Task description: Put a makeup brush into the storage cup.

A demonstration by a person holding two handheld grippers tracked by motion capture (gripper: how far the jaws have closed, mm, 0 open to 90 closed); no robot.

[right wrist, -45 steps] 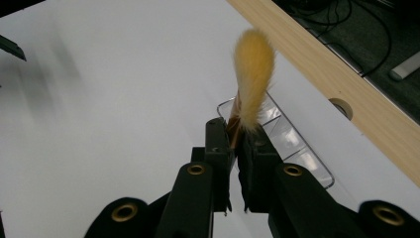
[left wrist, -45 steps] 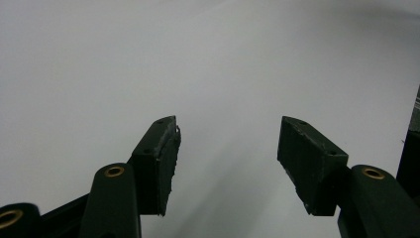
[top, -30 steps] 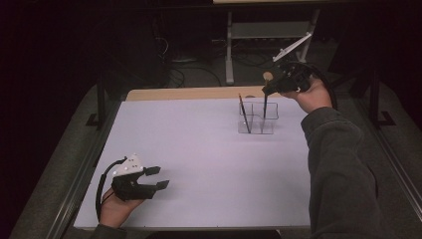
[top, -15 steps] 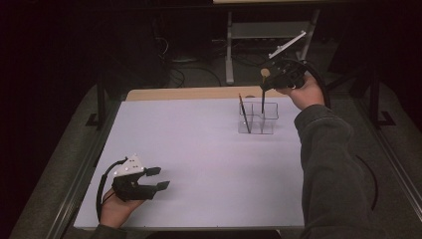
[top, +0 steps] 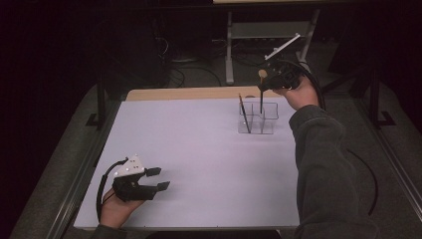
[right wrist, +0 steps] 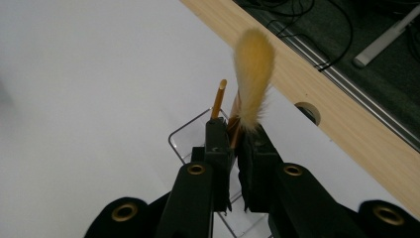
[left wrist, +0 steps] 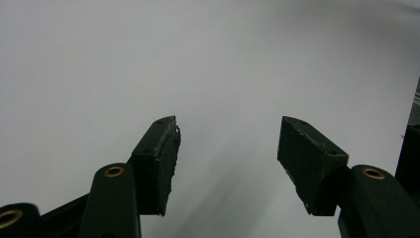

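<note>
My right gripper hovers over the clear holder at the far right of the white table, shut on a brush that hangs handle down into the holder's right part. In the right gripper view the brush's tan bristles stick up past the closed jaws of my right gripper, and the clear holder lies below. A second stick leans in the holder's left part, and its orange tip shows. My left gripper rests near the front left, open over bare tabletop.
A wooden strip runs along the table's far edge, with a round hole in it. Cables and a metal stand lie on the floor beyond. Metal rails flank the table.
My right gripper has shifted slightly left and up with the brush, bringing its handle over the holder's right part. My left gripper has not moved.
</note>
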